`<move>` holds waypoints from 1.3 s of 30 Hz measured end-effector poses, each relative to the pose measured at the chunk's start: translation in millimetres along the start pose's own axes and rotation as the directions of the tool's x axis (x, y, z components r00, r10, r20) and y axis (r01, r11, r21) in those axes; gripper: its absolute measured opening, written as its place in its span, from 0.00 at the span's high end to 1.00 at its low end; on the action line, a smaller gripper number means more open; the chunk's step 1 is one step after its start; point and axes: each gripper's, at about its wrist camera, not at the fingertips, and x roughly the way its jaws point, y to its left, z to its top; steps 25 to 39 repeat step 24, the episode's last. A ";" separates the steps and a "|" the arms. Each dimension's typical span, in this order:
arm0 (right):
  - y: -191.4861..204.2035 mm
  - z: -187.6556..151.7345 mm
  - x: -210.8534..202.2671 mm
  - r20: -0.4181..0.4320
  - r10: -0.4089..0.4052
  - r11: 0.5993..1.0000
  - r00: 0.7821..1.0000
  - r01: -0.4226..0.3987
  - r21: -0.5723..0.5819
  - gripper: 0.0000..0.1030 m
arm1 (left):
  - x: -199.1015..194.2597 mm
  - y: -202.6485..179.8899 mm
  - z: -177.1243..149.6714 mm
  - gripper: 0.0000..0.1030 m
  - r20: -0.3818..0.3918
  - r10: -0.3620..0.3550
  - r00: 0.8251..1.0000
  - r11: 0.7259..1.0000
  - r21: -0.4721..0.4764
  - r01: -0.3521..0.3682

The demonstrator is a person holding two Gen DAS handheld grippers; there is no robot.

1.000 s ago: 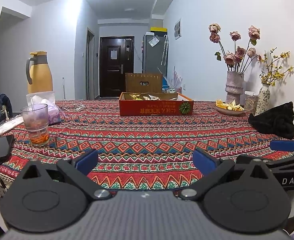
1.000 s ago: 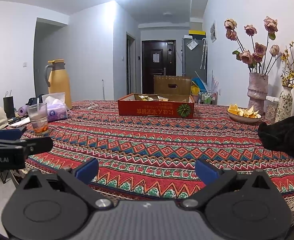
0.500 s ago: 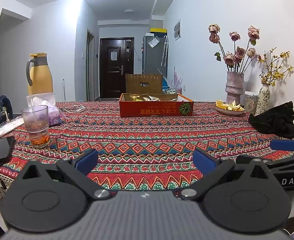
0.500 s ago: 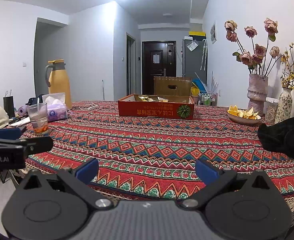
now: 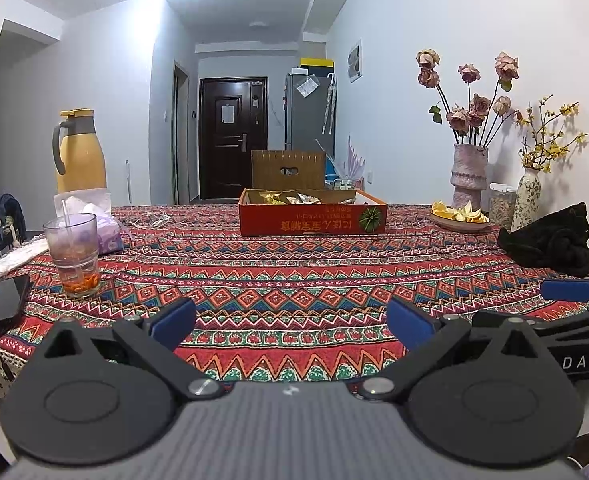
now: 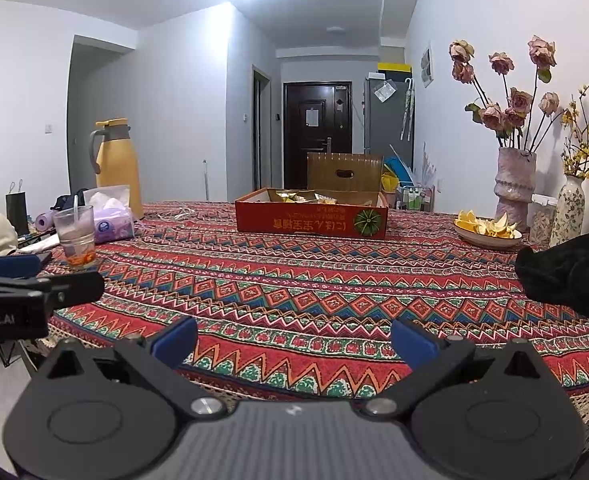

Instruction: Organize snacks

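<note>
snacks [image 5: 290, 198] sit in the red box [image 5: 312, 220] far across the table [image 5: 294, 272] | my left tongs [image 5: 290, 322] spread wide, holding nothing | right tongs [image 6: 294, 340] same, hovering at the near edge | glass [image 5: 71, 254] off left, black cloth [image 5: 550, 242] right

A shallow red box [image 5: 312, 220] with an upside-down printed label and a green round emblem on its near wall sits flat on the bench [image 5: 294, 280], at the far middle. Its top is open. Inside lie snacks [image 5: 290, 198], crinkled yellow and pale packets, heaped loosely and showing just above the rim.
</note>
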 end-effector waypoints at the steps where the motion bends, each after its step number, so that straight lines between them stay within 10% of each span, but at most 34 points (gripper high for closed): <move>1: 0.5 -0.1 -0.1 0.001 0.000 1.000 1.000 0.000 -0.002 0.00 | 0.1 -0.3 0.0 0.00 -0.001 -0.001 1.000 1.000 0.000 0.001; 39: -1.4 -0.9 8.1 -0.009 0.007 1.000 1.000 -0.007 -0.003 0.00 | 5.2 0.8 -1.4 0.00 -0.025 -0.024 0.999 1.000 -0.010 0.024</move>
